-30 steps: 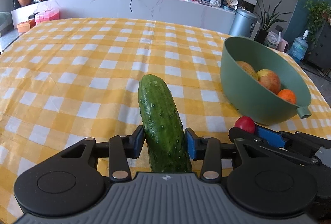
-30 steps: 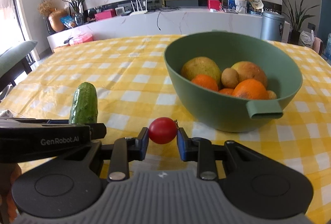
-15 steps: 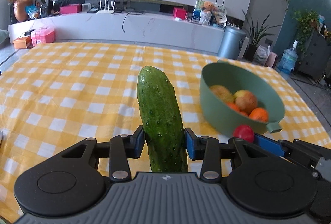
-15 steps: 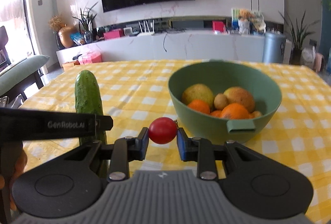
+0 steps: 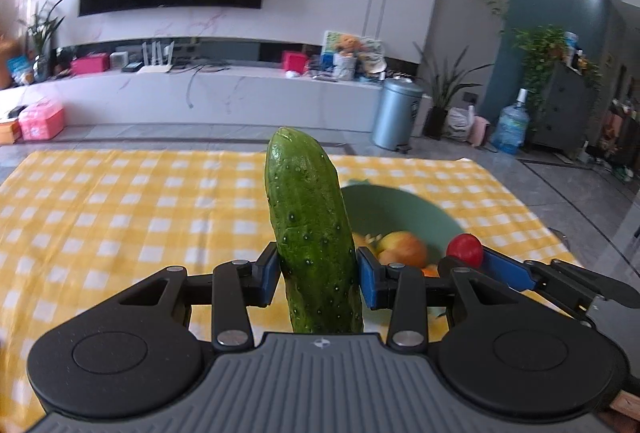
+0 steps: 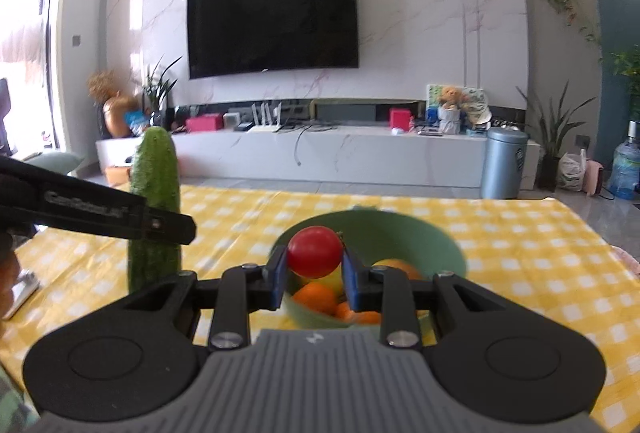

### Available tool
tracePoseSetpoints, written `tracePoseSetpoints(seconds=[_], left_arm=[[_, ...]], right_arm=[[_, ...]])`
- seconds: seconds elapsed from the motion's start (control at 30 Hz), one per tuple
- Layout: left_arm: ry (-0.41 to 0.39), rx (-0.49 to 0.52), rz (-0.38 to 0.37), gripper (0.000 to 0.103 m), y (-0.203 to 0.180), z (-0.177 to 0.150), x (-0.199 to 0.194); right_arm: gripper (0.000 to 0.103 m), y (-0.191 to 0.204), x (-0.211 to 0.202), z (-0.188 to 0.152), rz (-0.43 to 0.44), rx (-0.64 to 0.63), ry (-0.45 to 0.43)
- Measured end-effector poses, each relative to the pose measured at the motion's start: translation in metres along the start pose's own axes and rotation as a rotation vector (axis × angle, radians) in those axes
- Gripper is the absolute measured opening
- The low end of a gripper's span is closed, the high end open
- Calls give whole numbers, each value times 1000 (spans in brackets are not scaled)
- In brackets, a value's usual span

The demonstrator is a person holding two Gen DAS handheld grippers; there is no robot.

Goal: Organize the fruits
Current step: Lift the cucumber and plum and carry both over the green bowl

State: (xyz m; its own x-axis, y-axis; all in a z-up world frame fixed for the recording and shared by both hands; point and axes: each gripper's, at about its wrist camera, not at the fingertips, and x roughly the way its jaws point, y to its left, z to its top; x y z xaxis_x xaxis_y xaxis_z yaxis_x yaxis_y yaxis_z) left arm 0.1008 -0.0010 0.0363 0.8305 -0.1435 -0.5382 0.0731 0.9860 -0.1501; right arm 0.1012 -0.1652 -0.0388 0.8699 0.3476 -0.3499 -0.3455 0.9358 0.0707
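My left gripper (image 5: 316, 275) is shut on a green cucumber (image 5: 308, 225), held upright well above the yellow checked tablecloth (image 5: 120, 217). My right gripper (image 6: 314, 269) is shut on a small red tomato (image 6: 315, 251) and hovers over the near side of the green bowl (image 6: 444, 245). The bowl (image 5: 400, 209) holds oranges (image 6: 316, 297) and an apple (image 5: 402, 249). The tomato (image 5: 464, 250) and right gripper show at the right of the left wrist view. The cucumber (image 6: 154, 201) and left gripper show at the left of the right wrist view.
The table's far edge (image 5: 240, 149) gives way to grey floor. Beyond stand a white TV bench (image 6: 320, 153), a metal bin (image 6: 502, 161) and plants. A flat pale object (image 6: 22, 289) lies at the table's left edge.
Both grippers have risen with their loads and now look down on the table from higher up. The right gripper with the tomato has come over the bowl.
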Motion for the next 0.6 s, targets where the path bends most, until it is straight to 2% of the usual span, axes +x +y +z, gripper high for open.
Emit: tracePoseSetpoints(seconds=[0.43, 0.6], left_arm=[[-40, 85, -50, 45, -35, 42, 27], [-11, 163, -56, 45, -51, 52, 51]], right_arm=[[25, -30, 23, 18, -47, 13, -61], [25, -49, 47, 21, -43, 59, -16]])
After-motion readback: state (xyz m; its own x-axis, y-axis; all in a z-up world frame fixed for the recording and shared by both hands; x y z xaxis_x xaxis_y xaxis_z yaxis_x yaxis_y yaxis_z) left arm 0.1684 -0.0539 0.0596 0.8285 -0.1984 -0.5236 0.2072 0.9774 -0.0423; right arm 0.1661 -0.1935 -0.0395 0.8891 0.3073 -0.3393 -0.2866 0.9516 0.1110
